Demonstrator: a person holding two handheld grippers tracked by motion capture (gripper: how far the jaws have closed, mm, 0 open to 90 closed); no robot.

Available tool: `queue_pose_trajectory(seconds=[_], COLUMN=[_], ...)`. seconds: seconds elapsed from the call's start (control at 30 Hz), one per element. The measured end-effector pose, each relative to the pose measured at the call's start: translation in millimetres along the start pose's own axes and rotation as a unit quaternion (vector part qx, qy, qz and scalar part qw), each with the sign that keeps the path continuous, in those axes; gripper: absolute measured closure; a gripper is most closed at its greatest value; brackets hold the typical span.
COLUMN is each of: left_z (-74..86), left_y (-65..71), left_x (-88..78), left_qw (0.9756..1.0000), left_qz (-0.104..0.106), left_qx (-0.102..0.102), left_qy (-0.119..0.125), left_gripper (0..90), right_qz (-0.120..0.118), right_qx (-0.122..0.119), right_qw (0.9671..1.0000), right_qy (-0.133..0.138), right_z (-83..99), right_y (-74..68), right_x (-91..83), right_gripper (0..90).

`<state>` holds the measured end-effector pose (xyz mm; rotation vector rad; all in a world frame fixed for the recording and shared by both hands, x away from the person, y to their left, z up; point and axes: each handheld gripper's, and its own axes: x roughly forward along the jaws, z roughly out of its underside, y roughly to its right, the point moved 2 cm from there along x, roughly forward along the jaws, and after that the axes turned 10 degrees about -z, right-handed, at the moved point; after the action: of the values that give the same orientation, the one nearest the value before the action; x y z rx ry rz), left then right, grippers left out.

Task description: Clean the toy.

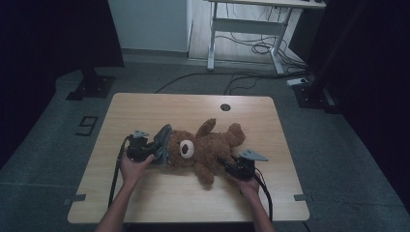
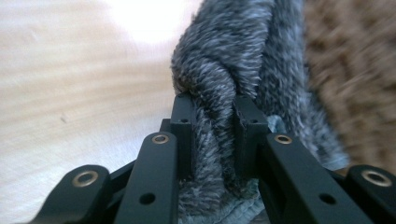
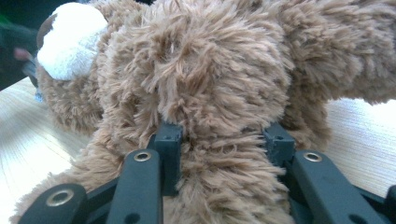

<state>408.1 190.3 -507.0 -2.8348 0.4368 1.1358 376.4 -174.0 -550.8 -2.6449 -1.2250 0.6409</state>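
Two grippers are already at work on the same soft toy, so the grasping part of the job looks done. A brown plush teddy bear with a white muzzle (image 1: 205, 147) lies on its back across the middle of the pale wooden table (image 1: 145, 198), head to the left, legs to the right. At the head sits a grey fuzzy fabric hat (image 1: 164, 142), and the left gripper (image 1: 153, 153) has its jaws nearly closed on a fold of that grey fabric (image 2: 212, 116); in the left gripper view the pile bulges out between and above the two black fingers (image 2: 183, 122). The right gripper (image 1: 231, 166) is at the bear's lower body on the near right, its jaws partly closed and pressed into the brown fur (image 3: 219, 140), holding the toy steady. From the high view the hat seems to cover the crown and back of the head, though I cannot tell how fully it is seated. I judge that what remains is to finish working the hat on or off the head, then let go with both grippers.
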Motion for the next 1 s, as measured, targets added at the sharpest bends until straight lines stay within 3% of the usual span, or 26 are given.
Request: queue_pose_trajectory(seconds=[0.03, 0.17, 0.27, 0.37, 0.47, 0.53, 0.57, 0.7, 0.73, 0.77, 0.93, 1.0], left_z=[-9.0, -23.1, -40.5, -51.9, -60.2, -61.6, -64.4, -65.3, -65.3, -63.1, -60.9, -60.2], left_y=[2.1, 13.2, 38.2, 64.8, 94.2, 100.5, 114.8, 136.8, 136.8, 141.2, 123.3, 115.5], left_x=[-13.6, -32.3, -48.6, -52.9, -47.1, -44.1, -33.7, -9.4, -9.4, 0.2, -0.1, -3.3], left_qw=[0.9997, 0.9983, 0.9951, 0.9922, 0.9896, 0.9893, 0.9891, 0.9892, 0.9892, 0.9888, 0.991, 0.9916], left_qz=[0.004, 0.016, 0.037, 0.05, 0.061, 0.062, 0.068, 0.07, 0.07, 0.054, 0.053, 0.043], left_qx=[0.005, 0.017, 0.041, 0.067, 0.095, 0.099, 0.105, 0.118, 0.118, 0.132, 0.115, 0.112], left_qy=[0.022, 0.053, 0.082, 0.093, 0.089, 0.086, 0.078, 0.052, 0.052, 0.042, 0.043, 0.048], left_gripper=[72.9, 72.9, 72.9, 72.9, 72.8, 72.9, 72.8, 72.8, 72.8, 72.8, 72.9, 72.8], right_qz=[0.0, 0.0, 0.0, 0.0, 0.0, 0.0, 0.0, 0.001, 0.001, 0.001, 0.002, 0.003], right_qx=[0.0, -0.001, -0.001, 0.0, -0.001, 0.0, 0.0, -0.002, -0.003, -0.003, -0.011, -0.014], right_qw=[1.0, 1.0, 1.0, 1.0, 1.0, 1.0, 1.0, 1.0, 1.0, 1.0, 0.9999, 0.9999], right_qy=[0.001, 0.001, 0.002, 0.002, 0.001, 0.002, 0.003, 0.001, 0.001, 0.001, -0.001, -0.002], right_z=[0.0, 0.0, 0.1, 0.2, 0.2, 0.1, 0.2, 0.3, 0.3, 0.3, 0.0, 0.0], right_y=[0.0, 0.1, -0.1, -0.2, 0.1, 0.1, -0.1, -0.7, -0.7, -0.7, -1.7, -2.3], right_x=[0.2, 0.2, 0.3, 0.3, 0.1, 0.1, 0.2, 0.1, 0.1, 0.1, 0.7, 0.9], right_gripper=[60.1, 60.1, 60.0, 60.0, 60.0, 60.0, 60.0, 60.0, 60.0, 60.0, 60.0, 60.0])
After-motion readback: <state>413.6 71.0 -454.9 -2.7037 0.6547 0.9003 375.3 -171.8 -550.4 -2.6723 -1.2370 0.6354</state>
